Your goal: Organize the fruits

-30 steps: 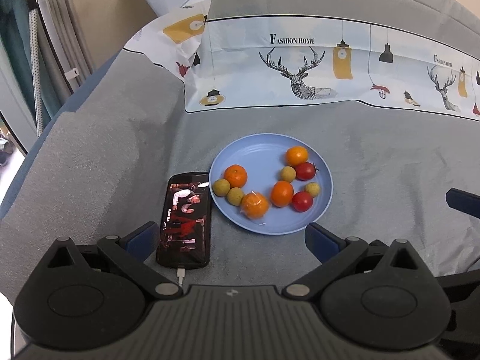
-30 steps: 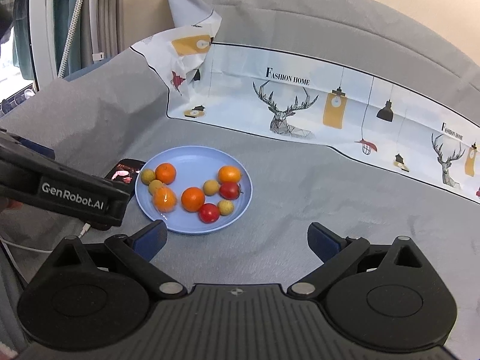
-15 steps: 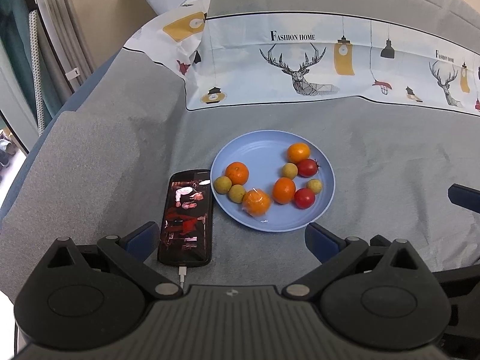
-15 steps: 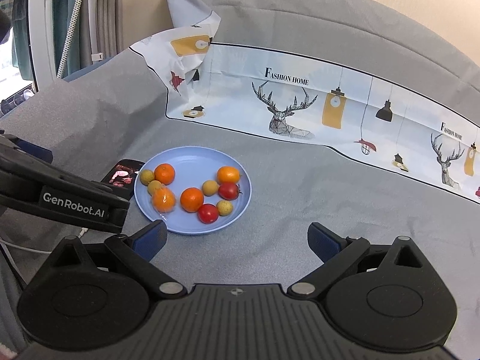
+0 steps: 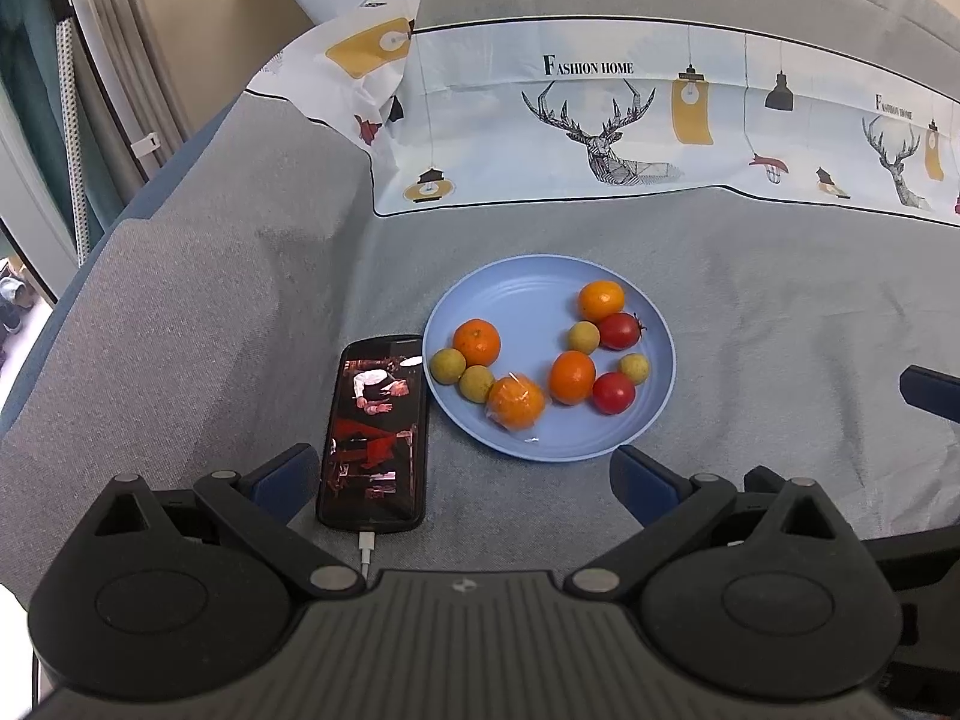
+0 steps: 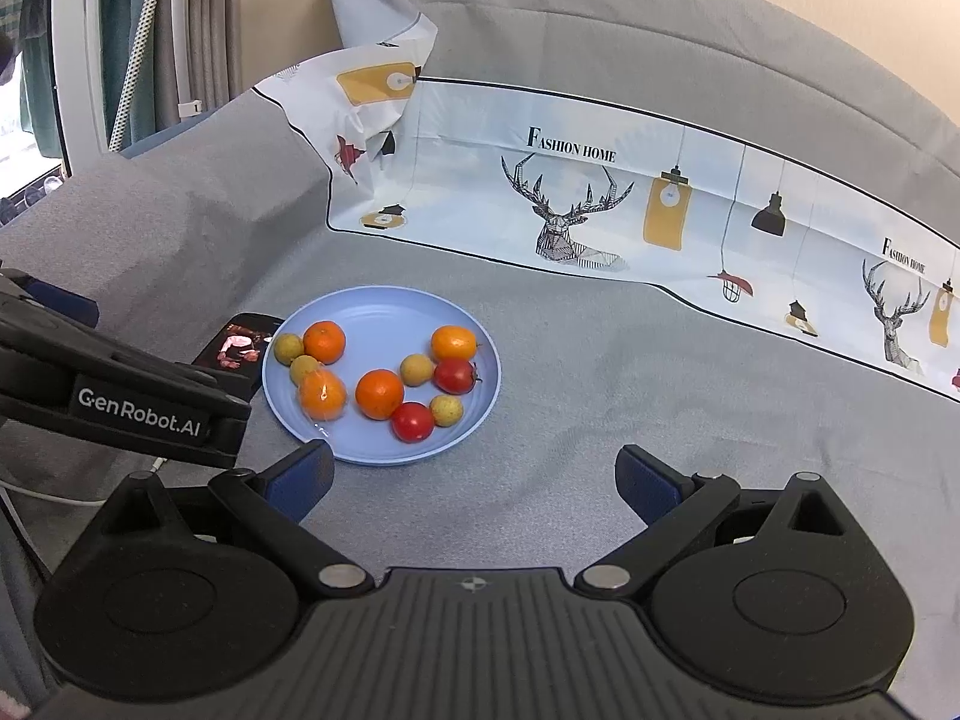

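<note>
The left gripper (image 5: 465, 483) is hovering over the grey cloth (image 5: 780, 360) with its fingers spread wide apart and holding nothing. A smartphone (image 5: 375, 432) is lying just inside the left finger (image 5: 282, 474), its screen lit and showing a picture too small to make out; in the right wrist view the left gripper's body is hiding most of it. A white cable (image 5: 366, 552) is plugged into the phone's near end and is running out of sight under the gripper body.

Ahead of the fingers, towards the right one, the blue plate (image 5: 528, 294) is carrying the fruit: four oranges, the nearest orange (image 5: 516, 401) wrapped in clear film, two red tomatoes (image 5: 613, 393) and four small yellow-green fruits (image 5: 447, 365) whose kind is unclear. The plate's near rim is lying close to the right fingertip.

The right gripper (image 6: 474, 474) is also standing wide apart and empty; the plate (image 6: 372, 309) is lying ahead of its left finger. At the far side, a printed deer sheet (image 6: 570, 210) is standing against the grey backing.

Compared with one second ago, the plate is sitting slightly farther from both sets of fingertips; the fruit arrangement is unchanged.
</note>
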Tool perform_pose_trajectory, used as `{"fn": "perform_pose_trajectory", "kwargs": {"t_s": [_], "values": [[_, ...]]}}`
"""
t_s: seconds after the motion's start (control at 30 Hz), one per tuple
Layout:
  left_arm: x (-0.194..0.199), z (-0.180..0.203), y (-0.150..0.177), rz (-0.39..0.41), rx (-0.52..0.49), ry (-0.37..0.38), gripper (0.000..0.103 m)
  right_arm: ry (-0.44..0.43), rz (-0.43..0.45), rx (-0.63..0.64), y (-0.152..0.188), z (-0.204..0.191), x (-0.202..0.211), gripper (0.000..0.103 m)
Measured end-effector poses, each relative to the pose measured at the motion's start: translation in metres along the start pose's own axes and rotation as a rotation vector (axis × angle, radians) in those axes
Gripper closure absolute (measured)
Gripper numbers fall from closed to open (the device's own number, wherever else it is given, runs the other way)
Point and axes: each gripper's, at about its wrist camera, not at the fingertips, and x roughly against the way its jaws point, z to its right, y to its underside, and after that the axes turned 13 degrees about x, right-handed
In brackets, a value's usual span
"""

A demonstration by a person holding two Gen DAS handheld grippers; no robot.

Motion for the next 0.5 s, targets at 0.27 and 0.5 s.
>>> {"fn": "perform_pose_trajectory", "kwargs": {"t_s": [0.27, 0.5], "values": [[-0.0018, 0.0000, 0.0004, -0.003, -0.008, -0.007, 0.000, 0.000, 0.001, -0.002, 0.0002, 0.0015, -0.0010, 0.003], [-0.0020, 0.0003, -0.0002, -0.005, -0.012, -0.013, 0.000, 0.000, 0.002, -0.002, -0.0012, 0.0030, -0.0010, 0.003]]}}
